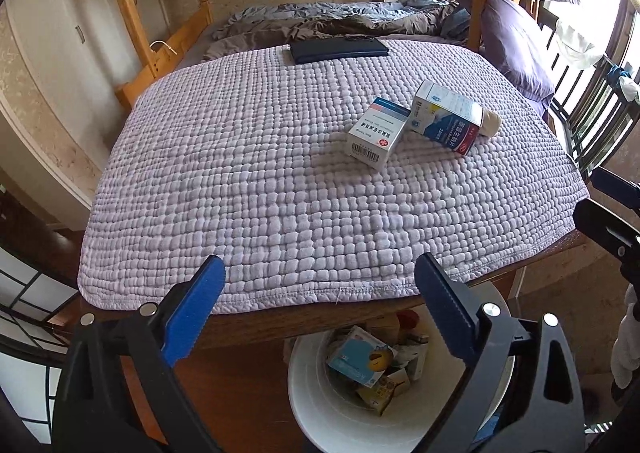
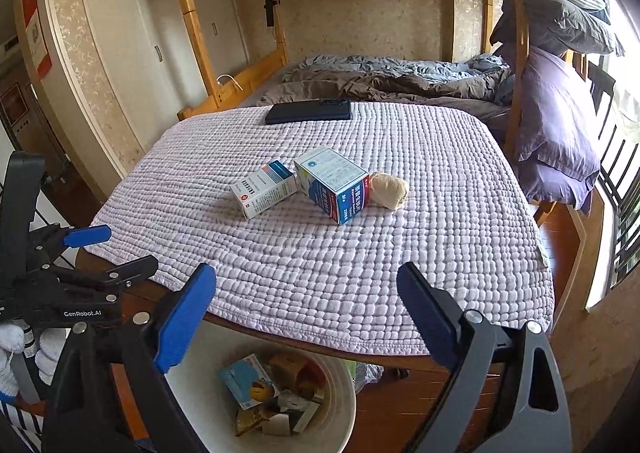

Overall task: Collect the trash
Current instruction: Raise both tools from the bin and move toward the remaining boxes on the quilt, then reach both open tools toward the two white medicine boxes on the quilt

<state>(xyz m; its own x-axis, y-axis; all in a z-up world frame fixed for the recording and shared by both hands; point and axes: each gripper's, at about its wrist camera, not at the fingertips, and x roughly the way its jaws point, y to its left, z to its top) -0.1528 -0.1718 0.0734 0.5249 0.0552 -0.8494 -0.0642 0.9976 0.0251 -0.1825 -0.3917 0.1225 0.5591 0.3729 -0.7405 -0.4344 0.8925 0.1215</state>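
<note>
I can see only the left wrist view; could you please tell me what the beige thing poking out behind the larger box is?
Observer: In the right wrist view it is a crumpled beige wad, lying on the quilted mat right beside the larger box and seemingly touching it.
Operator: Thank you. Is the right gripper carrying anything?
Observer: No. The right gripper is open, with nothing between its pads.
Operator: And where does it sit relative to the bin?
Observer: It is over the near table edge, with the white bin just below its left finger.
</note>
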